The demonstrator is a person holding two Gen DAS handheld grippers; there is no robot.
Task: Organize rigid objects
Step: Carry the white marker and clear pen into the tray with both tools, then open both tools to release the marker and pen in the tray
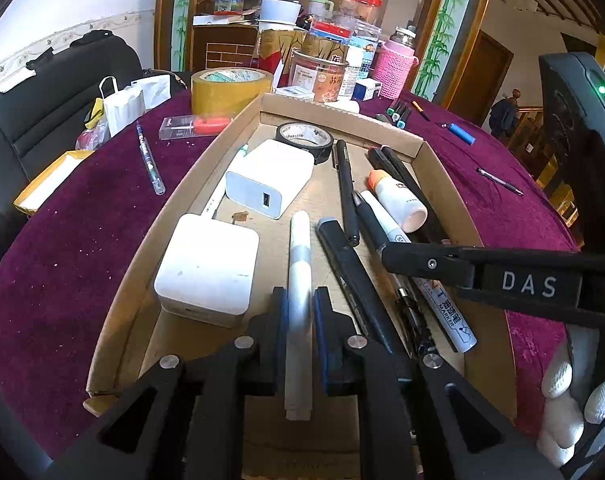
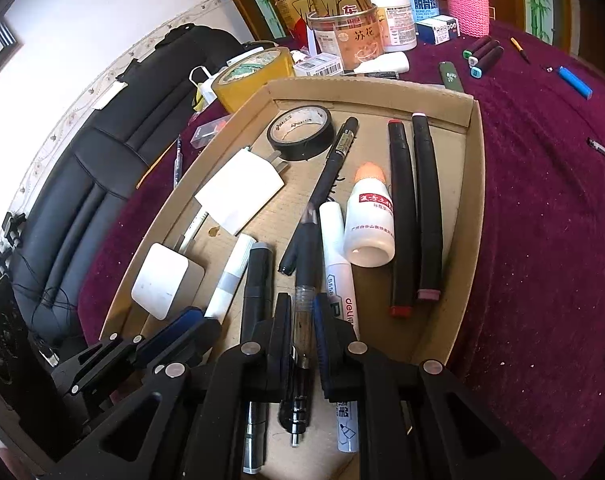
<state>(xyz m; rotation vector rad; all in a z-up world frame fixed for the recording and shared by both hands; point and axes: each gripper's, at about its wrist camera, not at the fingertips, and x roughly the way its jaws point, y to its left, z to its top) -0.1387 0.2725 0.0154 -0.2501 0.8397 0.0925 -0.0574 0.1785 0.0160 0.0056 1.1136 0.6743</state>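
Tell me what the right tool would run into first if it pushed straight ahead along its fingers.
The right tool straddles a dark pen. Going straight on, it would likely first meet the black pen crossing just ahead, then the black tape roll. Depth is uncertain.

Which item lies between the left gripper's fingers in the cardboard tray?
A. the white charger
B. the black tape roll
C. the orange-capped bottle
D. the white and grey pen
D: the left wrist view shows the white and grey pen running between the left gripper's fingers, inside the tray.
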